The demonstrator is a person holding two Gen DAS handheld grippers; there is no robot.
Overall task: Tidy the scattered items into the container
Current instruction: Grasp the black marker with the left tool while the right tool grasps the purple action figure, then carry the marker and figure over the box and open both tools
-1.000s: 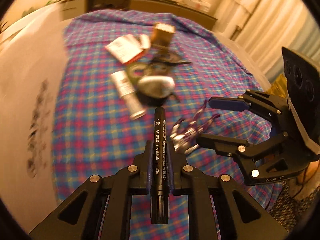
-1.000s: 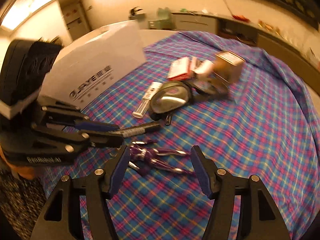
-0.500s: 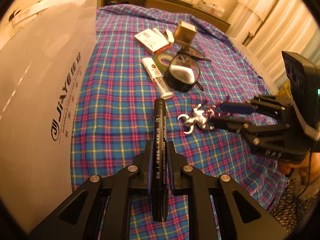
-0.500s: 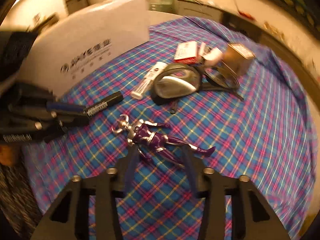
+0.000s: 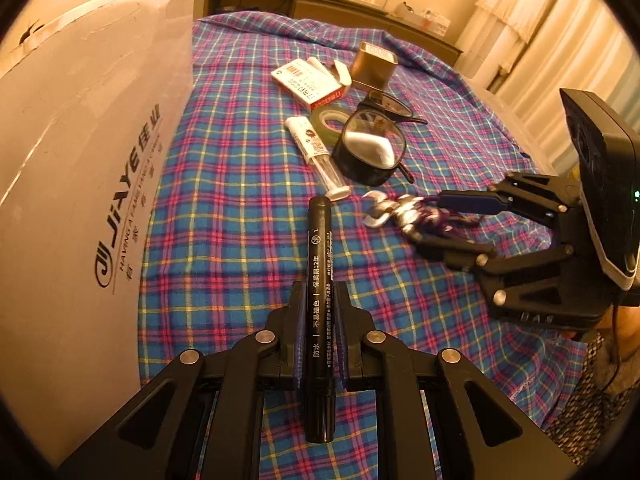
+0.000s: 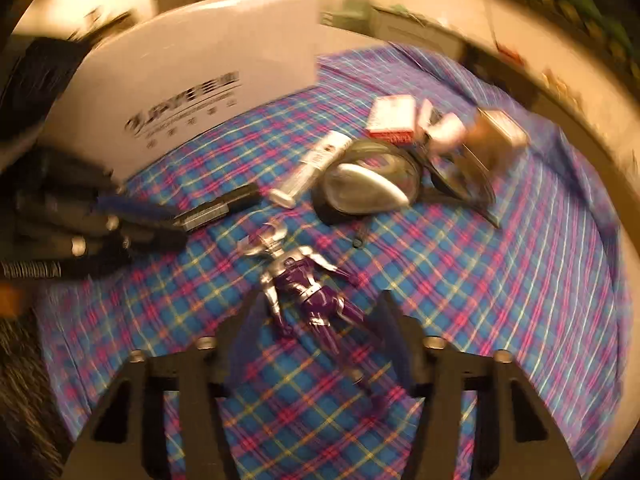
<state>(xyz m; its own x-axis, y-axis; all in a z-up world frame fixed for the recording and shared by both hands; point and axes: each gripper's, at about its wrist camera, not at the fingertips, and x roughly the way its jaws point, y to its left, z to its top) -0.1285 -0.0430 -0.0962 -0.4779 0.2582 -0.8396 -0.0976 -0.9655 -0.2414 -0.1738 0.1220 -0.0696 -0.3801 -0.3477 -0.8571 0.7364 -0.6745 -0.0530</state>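
Observation:
My left gripper [image 5: 318,300] is shut on a black marker [image 5: 319,280] and holds it above the plaid cloth, beside the white JIAYE box [image 5: 80,160]. The marker also shows in the right wrist view [image 6: 218,210]. A purple and silver toy figure [image 6: 304,292] lies on the cloth between the fingers of my right gripper [image 6: 316,320], which is open around it. It also shows in the left wrist view [image 5: 404,216], with the right gripper [image 5: 460,224] straddling it.
Farther on the cloth lie a white tube [image 5: 316,152], swim goggles [image 5: 370,148], a roll of green tape [image 5: 330,120], glasses [image 5: 390,106], a red and white packet [image 5: 308,82] and a gold tin [image 5: 374,66]. The cloth's edge drops off at right.
The left gripper has moved with the marker closer to the white box. The right gripper has come down around the toy figure, and its view is blurred with motion.

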